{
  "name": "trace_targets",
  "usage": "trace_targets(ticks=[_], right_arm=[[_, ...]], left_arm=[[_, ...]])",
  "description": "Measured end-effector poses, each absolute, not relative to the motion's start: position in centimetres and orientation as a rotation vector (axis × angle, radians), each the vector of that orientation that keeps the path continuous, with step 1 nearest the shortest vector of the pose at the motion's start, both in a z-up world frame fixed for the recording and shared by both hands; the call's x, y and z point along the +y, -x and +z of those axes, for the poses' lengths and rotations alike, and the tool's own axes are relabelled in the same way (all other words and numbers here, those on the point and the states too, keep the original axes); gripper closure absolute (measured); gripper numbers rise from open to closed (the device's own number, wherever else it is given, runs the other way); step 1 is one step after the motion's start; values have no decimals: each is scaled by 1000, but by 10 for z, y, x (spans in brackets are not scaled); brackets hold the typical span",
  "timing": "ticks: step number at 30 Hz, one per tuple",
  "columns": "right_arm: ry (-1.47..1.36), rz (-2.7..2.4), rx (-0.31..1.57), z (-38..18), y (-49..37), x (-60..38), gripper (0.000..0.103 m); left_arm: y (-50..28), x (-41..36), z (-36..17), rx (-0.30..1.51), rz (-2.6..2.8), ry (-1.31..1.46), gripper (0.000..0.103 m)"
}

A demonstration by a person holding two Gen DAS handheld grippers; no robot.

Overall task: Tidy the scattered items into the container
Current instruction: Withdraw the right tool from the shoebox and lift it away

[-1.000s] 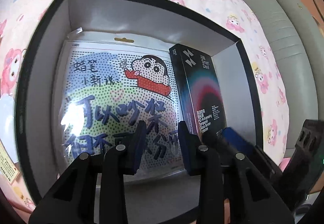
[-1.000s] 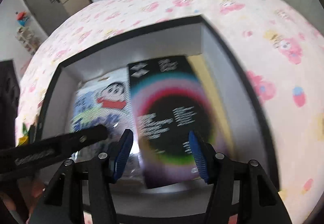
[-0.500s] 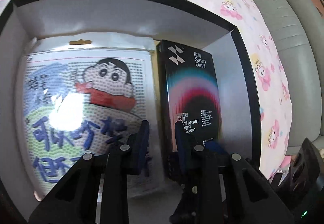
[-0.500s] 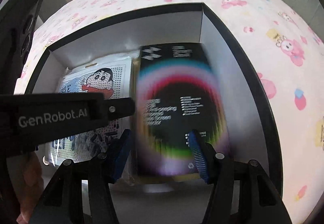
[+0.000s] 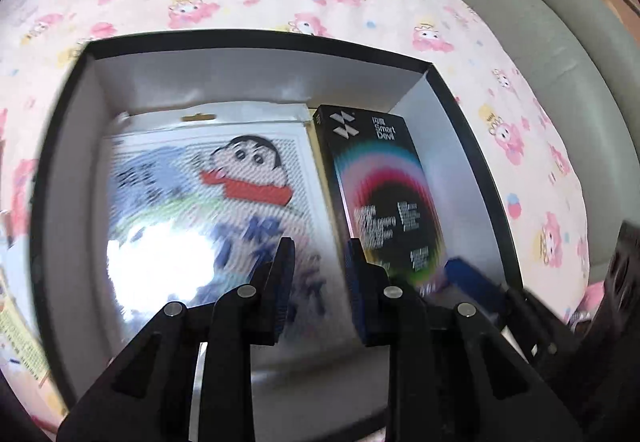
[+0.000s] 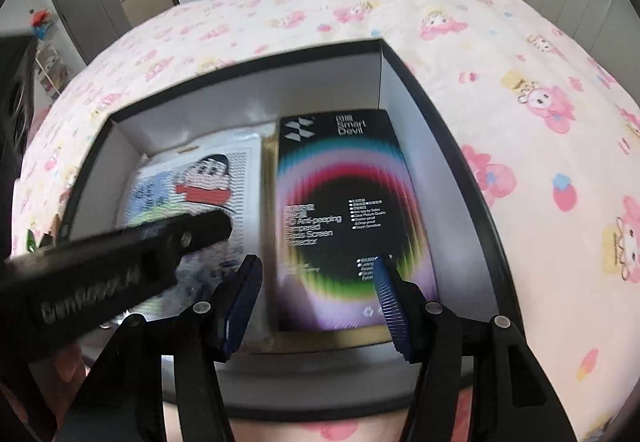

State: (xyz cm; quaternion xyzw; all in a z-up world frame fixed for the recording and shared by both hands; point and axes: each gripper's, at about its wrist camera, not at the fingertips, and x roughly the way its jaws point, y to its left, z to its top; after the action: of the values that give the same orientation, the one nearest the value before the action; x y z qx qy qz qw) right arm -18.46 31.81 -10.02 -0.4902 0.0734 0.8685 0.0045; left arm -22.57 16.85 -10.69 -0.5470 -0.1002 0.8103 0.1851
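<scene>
Fingers of both the left gripper (image 5: 319,262) and right gripper (image 6: 318,278) gape empty above the container (image 6: 404,82) on the bed, where the black box (image 6: 340,210) lies beside the cartoon pack (image 5: 208,202); a careless withdrawal could snag its rim.

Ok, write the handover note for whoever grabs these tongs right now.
Left tongs: open, empty, over the box.
Right tongs: open, empty, over the near end of the screen protector pack.
Black box sits on the pink bedspread. Inside, side by side: cartoon sheet on the left, screen protector pack on the right.
Done: both items are in the box.
Left: at the left edge of the left view a printed paper lies outside the box; check the bed for others.
</scene>
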Motion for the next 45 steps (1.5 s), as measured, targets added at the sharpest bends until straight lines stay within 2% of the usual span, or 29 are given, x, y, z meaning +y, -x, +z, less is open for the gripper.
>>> trace_targets(ticks=[8, 13, 17, 24, 31, 45], right_arm=[[1358, 2863, 153, -52, 133, 278, 49], [1318, 2901, 178, -39, 104, 262, 49], [1295, 2930, 200, -28, 83, 253, 49], [1267, 2970, 175, -13, 58, 232, 49], [1280, 3004, 121, -11, 42, 201, 49], [1356, 3067, -24, -23, 32, 133, 49]], left_arm=[[176, 133, -54, -229, 2384, 1408, 76], [141, 107, -26, -208, 2413, 1345, 74], [112, 89, -13, -197, 2422, 1316, 66], [75, 70, -4, -165, 2439, 1287, 66], [50, 39, -1, -229, 2464, 1264, 66], [29, -21, -29, -311, 2490, 1336, 66]])
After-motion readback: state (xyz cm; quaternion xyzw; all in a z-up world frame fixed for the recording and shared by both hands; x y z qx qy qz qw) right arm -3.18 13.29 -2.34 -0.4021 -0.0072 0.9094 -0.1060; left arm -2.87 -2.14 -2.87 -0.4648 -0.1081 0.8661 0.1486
